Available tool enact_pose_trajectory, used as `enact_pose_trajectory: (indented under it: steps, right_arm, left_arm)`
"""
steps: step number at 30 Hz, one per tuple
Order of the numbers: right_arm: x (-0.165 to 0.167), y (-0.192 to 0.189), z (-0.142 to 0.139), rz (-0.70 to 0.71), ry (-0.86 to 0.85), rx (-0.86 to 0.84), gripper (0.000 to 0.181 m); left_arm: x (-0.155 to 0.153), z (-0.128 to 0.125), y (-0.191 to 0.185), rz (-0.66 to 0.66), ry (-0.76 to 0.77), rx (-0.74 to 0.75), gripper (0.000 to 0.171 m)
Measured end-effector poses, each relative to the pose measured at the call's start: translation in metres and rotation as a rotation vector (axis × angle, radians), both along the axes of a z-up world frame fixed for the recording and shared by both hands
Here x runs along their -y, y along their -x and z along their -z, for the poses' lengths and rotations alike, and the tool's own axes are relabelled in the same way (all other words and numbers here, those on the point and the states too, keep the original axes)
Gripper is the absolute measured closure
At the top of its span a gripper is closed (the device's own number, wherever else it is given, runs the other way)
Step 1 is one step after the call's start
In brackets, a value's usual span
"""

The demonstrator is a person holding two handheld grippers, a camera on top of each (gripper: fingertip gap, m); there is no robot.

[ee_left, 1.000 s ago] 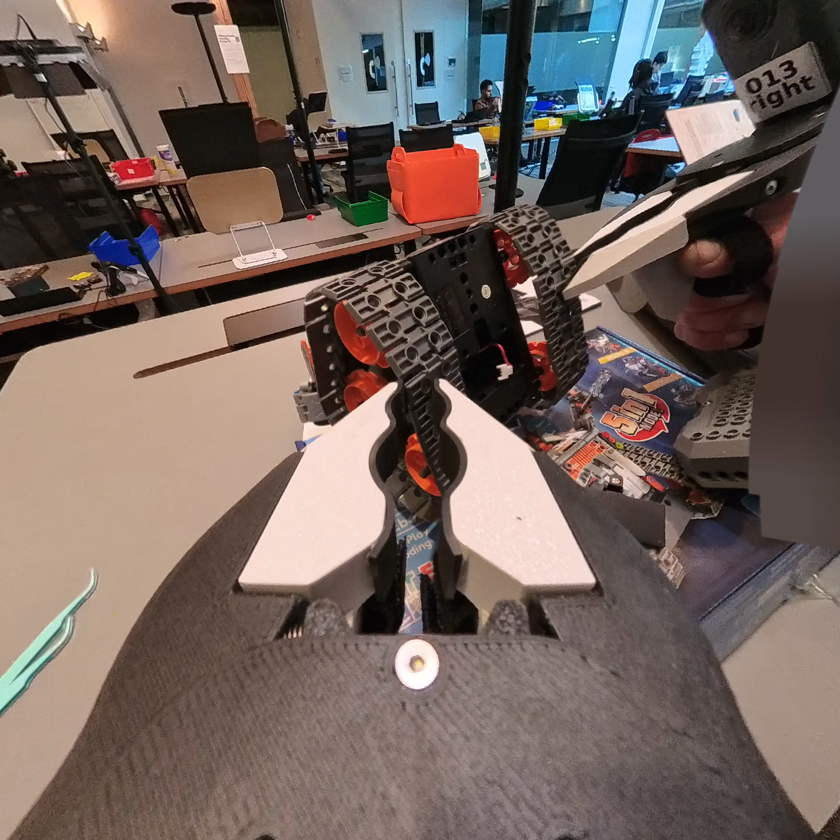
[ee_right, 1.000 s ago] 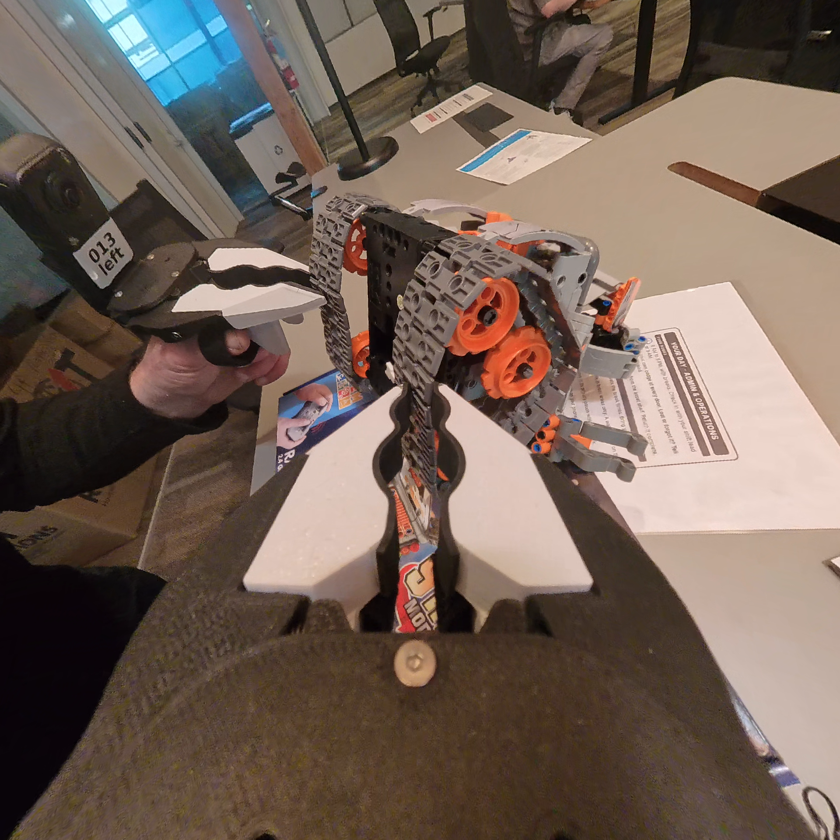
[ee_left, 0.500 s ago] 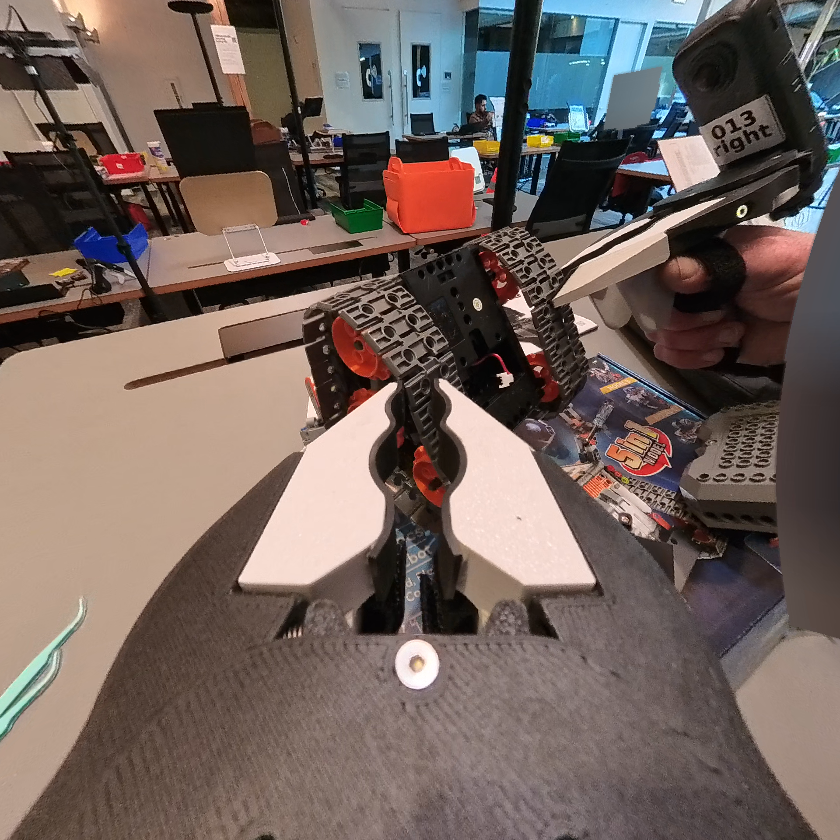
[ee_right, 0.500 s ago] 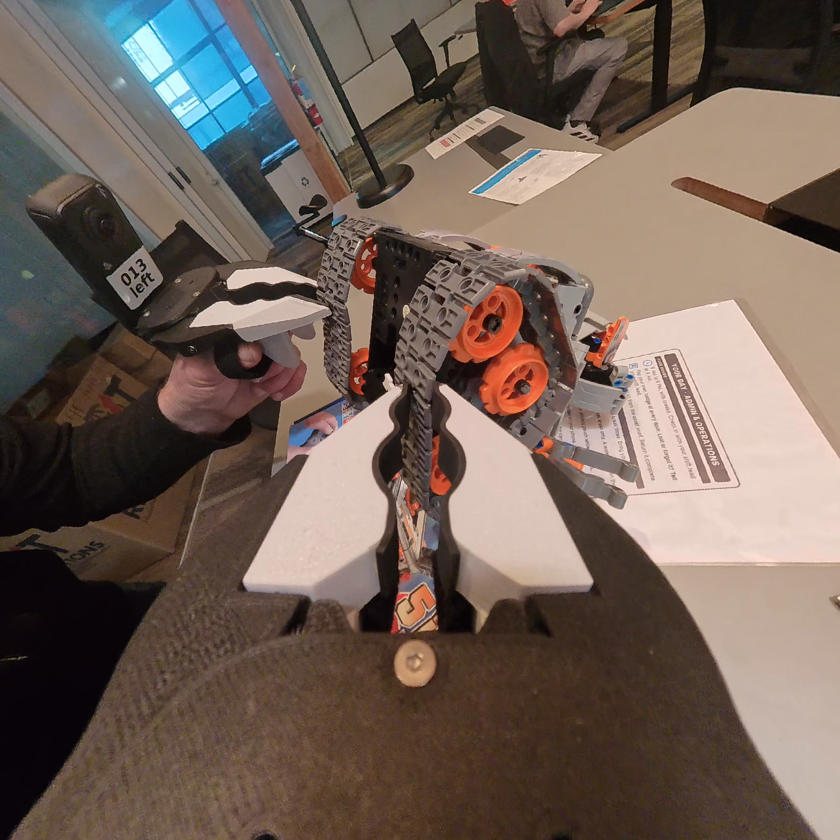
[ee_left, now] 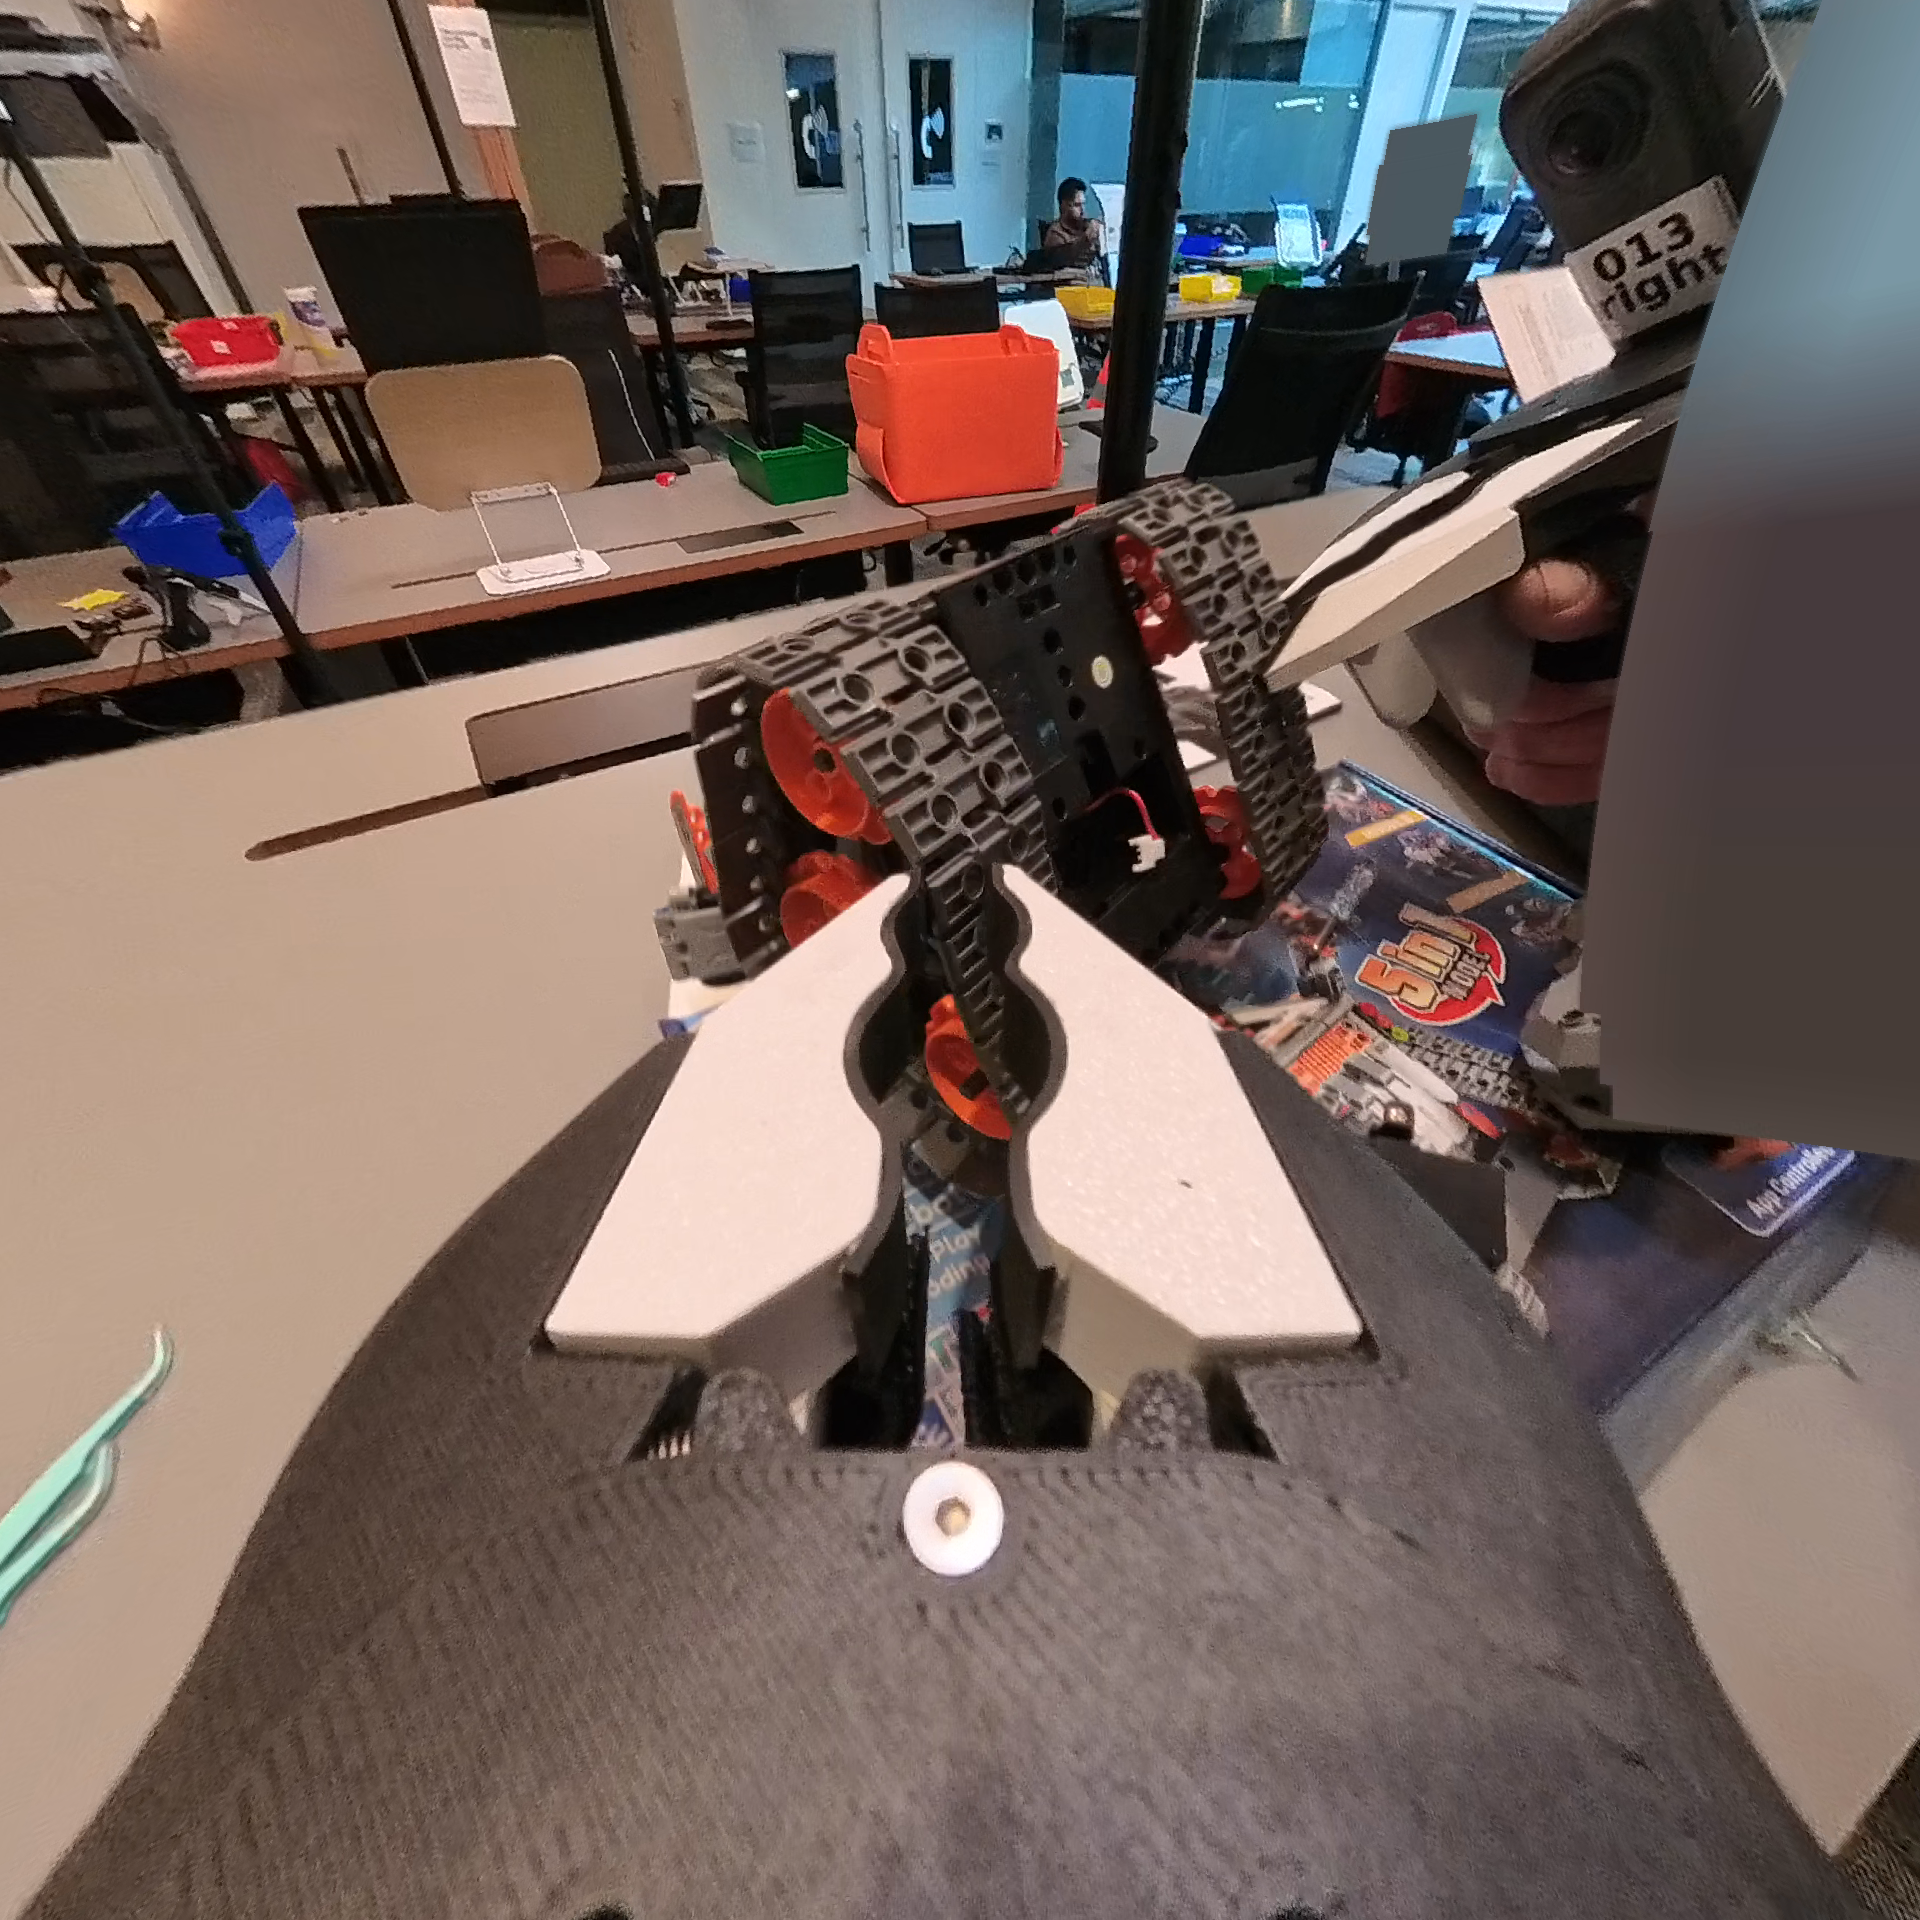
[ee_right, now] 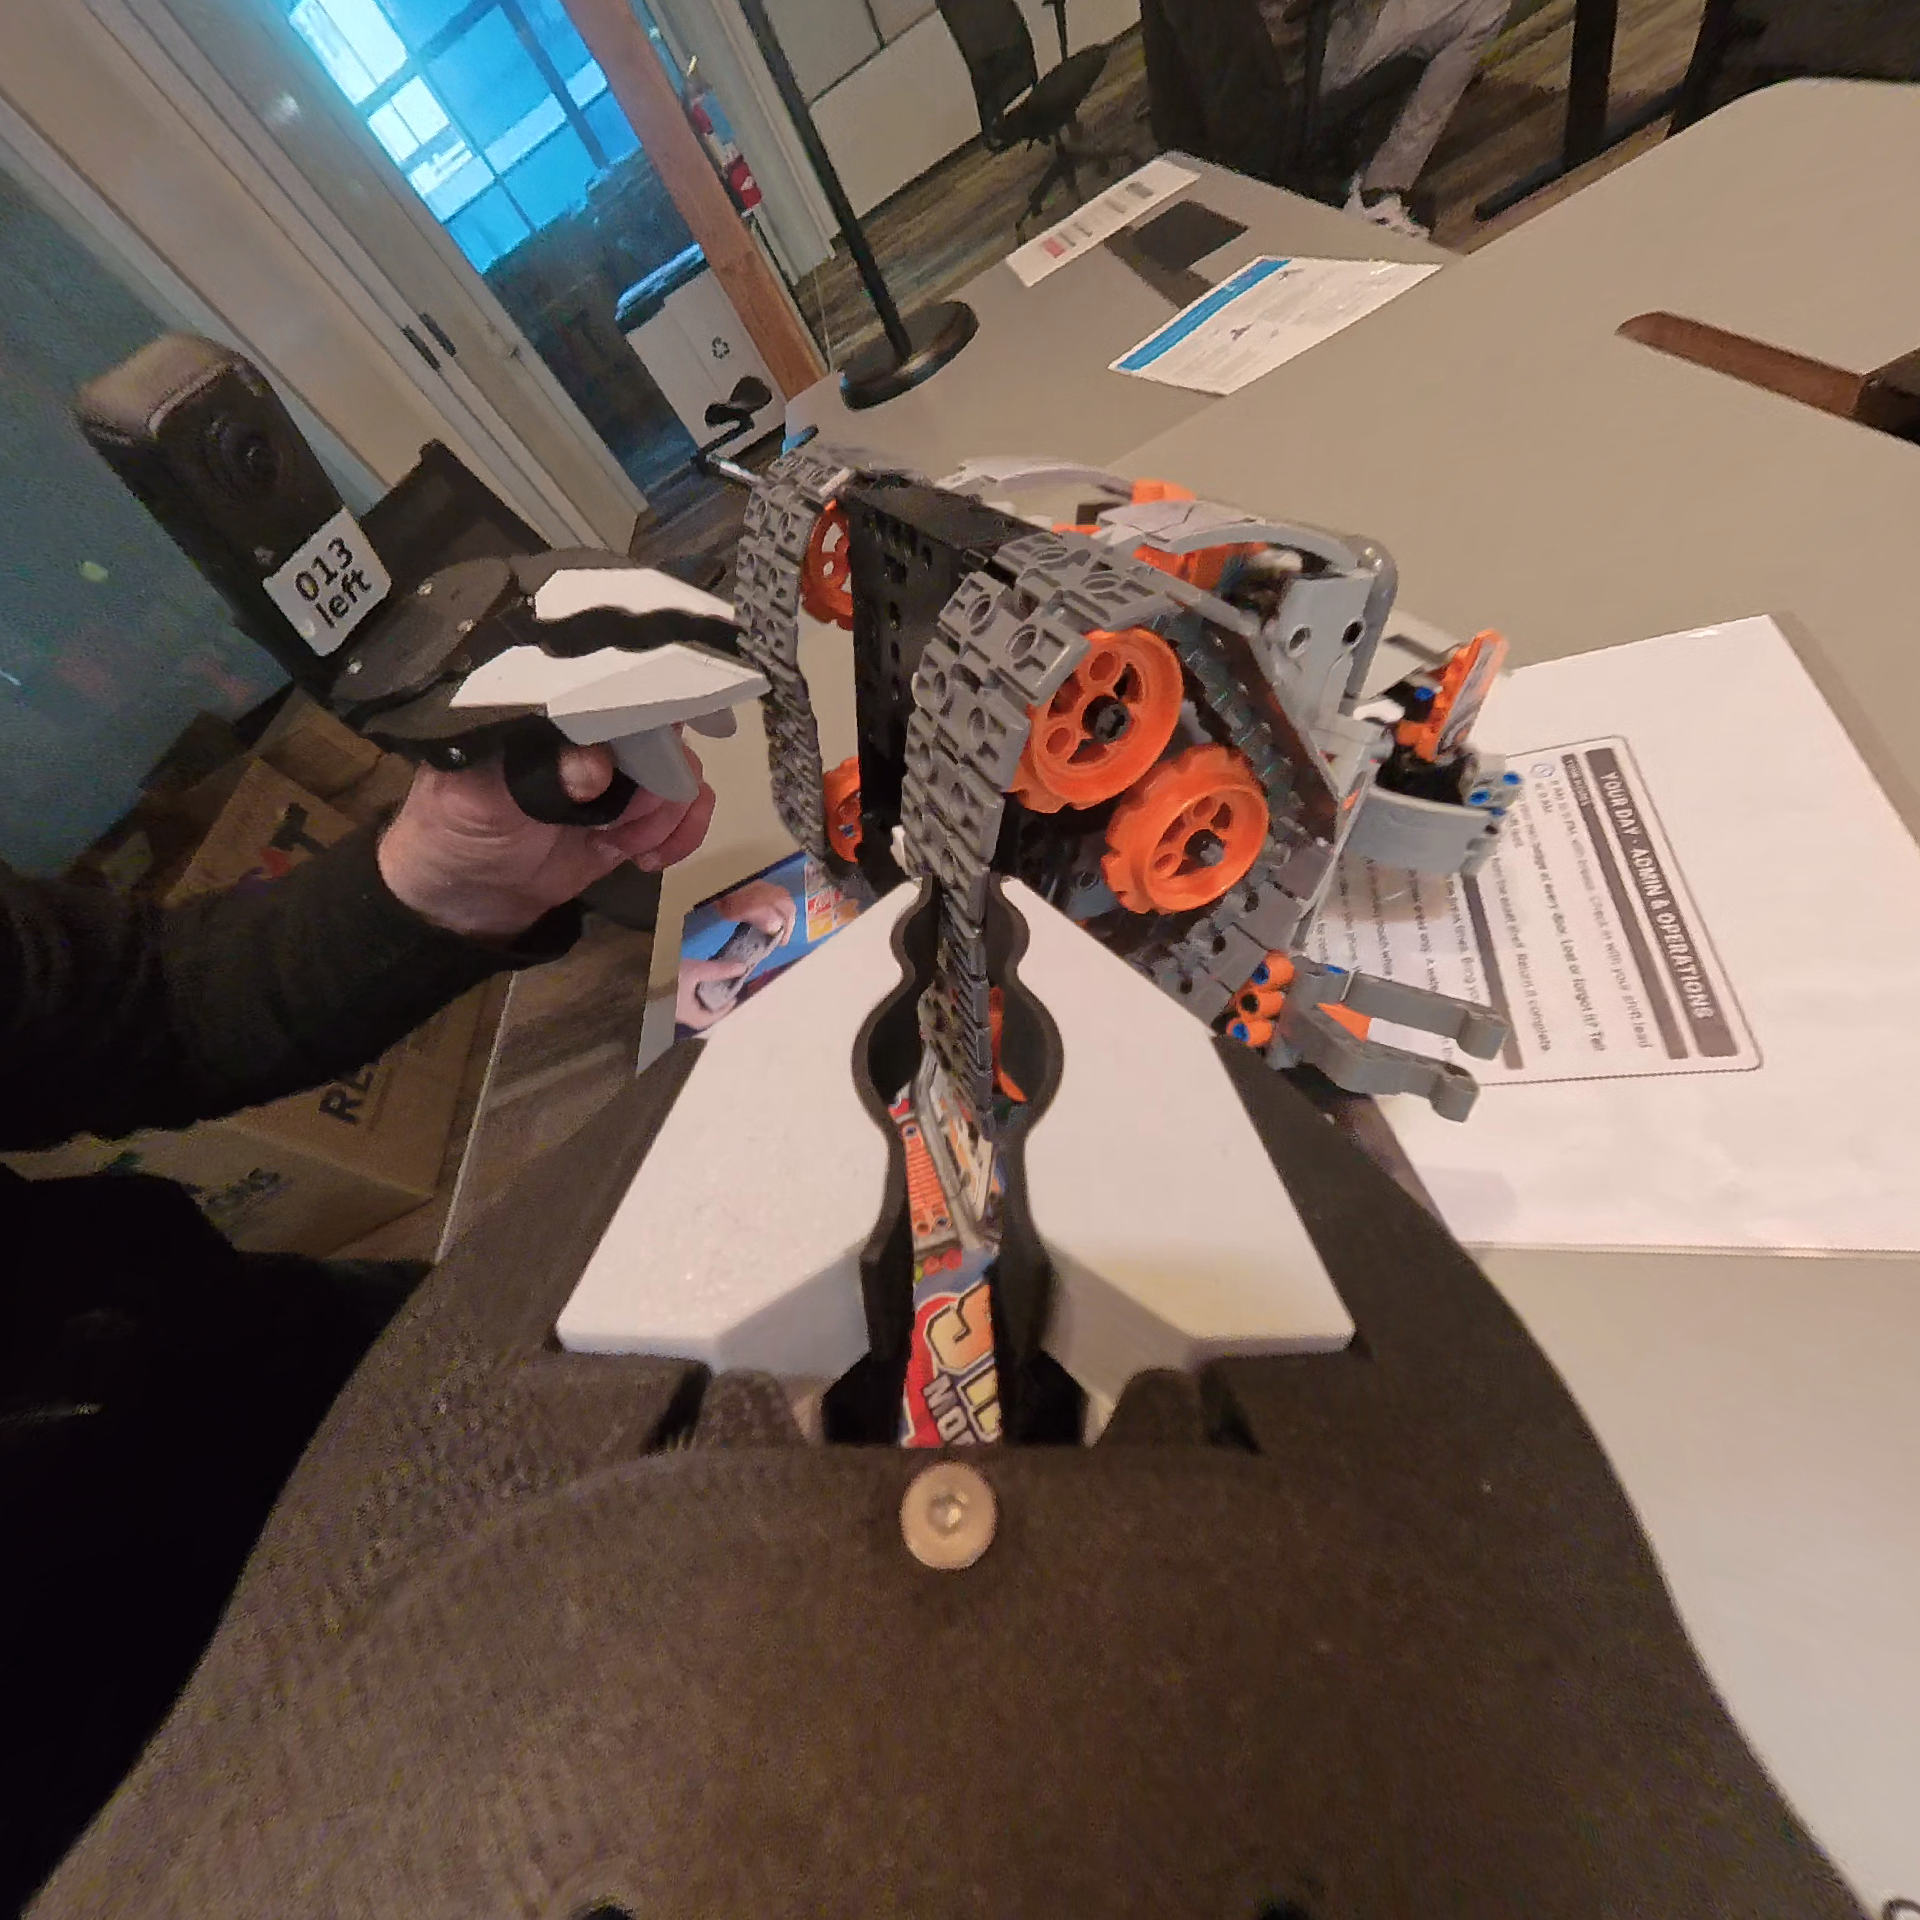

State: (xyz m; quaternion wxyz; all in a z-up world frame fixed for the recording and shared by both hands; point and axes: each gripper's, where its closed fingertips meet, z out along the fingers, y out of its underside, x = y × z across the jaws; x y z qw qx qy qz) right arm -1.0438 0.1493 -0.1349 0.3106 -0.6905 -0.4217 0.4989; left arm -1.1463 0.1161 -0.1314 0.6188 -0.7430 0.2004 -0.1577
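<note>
- Above the grey table (ee_right: pixel 1558 436), a toy tracked robot (ee_right: pixel 1049 727) built from bricks is held up off the surface, tipped so its black belly faces the left wrist camera.
- Left gripper (ee_left: pixel 961 914) has its jaws nearly closed, pinching one grey rubber track (ee_left: pixel 935 758) between the tips. An orange wheel (ee_left: pixel 961 1065) peeks through the gap behind it.
- Right gripper (ee_right: pixel 961 914) is doing the same on the other track (ee_right: pixel 961 717), jaws squeezed down onto the belt edge, with two orange wheels just to the right of it.
- So each gripper has one track, and the robot hangs between them.
- Under the robot sits a colourful box (ee_left: pixel 1423 966), blue with toy pictures on it.
- White printed sheet (ee_right: pixel 1662 935) lies on the table beside the robot's grey claw arms (ee_right: pixel 1382 1023).
- Off to the left edge, something mint green (ee_left: pixel 73 1455) rests on the table, maybe tweezers, hard to tell.
- Farther back there's an orange bin (ee_left: pixel 951 426) on another desk.
</note>
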Motion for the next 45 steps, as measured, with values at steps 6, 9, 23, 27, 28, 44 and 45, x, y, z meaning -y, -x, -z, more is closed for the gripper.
enact_pose_trajectory:
  steps: [6,9,23,27,28,44,45]
  right_arm:
    - [0.025,0.0,0.02,-0.089,-0.021,0.086,0.176]
    - [0.03,0.003,0.022,-0.114,-0.025,0.101,0.176]
    - [0.035,-0.047,0.001,-0.031,-0.08,0.203,0.155]
    - [0.05,-0.07,-0.002,-0.008,-0.098,0.2,0.154]
    - [0.056,-0.074,-0.002,-0.012,-0.1,0.198,0.154]
    - [0.091,-0.103,0.006,-0.01,-0.031,0.145,0.16]
    - [0.091,-0.105,0.005,-0.007,-0.026,0.135,0.16]
  left_arm:
    - [0.015,0.021,0.004,-0.002,0.034,-0.049,0.164]
    - [0.016,0.025,0.009,-0.02,0.031,-0.058,0.164]
    - [0.063,0.024,-0.001,-0.024,0.067,-0.235,0.129]
    - [0.073,0.047,-0.052,0.191,0.164,-0.318,0.128]
    - [0.072,0.051,-0.062,0.242,0.188,-0.33,0.129]
    - [0.052,0.095,-0.089,0.277,0.467,-0.296,0.139]
    - [0.052,0.094,-0.091,0.276,0.462,-0.283,0.144]
